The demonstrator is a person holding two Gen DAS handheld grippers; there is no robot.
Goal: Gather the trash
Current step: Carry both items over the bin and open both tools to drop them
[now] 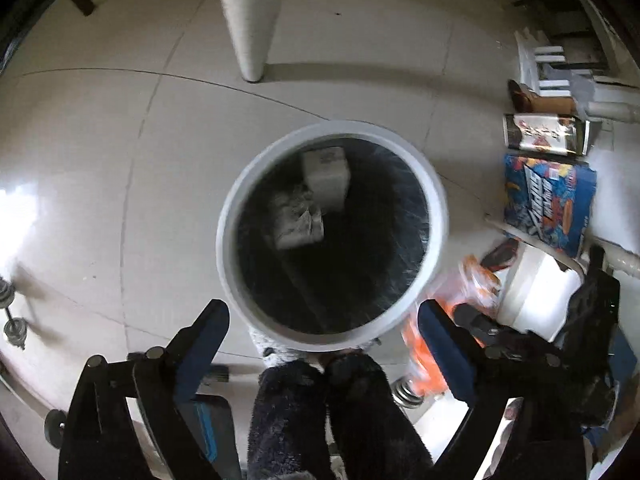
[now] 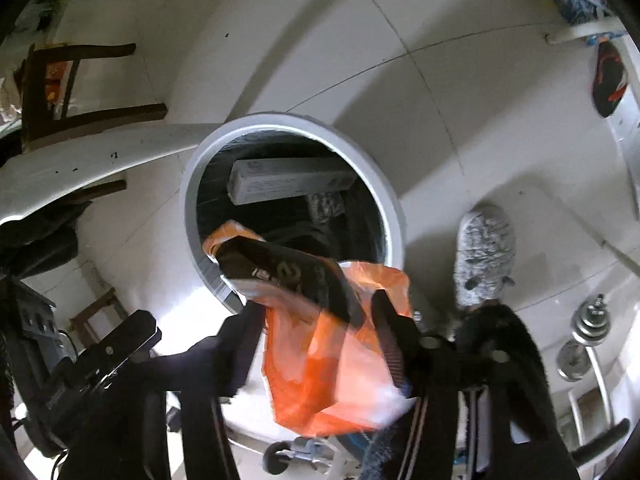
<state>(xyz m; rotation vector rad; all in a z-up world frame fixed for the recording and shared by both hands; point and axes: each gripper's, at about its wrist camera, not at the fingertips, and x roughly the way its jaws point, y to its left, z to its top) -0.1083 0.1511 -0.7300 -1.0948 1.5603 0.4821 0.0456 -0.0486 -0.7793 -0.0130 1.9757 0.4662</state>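
Your task well along: white box (image 2: 288,186) and crumpled wrapper (image 1: 298,218) already in bin (image 1: 230,216). Orange bag (image 2: 320,360) sits between your right gripper (image 2: 316,332) jaws, parted, above bin edge, grip unclear. Your left gripper (image 1: 324,332) jaws wide apart, empty. Left view alone shows colourful boxes (image 1: 548,196) on floor; right view alone shows bag clearly.

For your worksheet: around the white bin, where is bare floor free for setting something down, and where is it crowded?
Bare tile lies left of the white bin, up to the table leg. Crowded: the right side, with the blue box and the orange bag.
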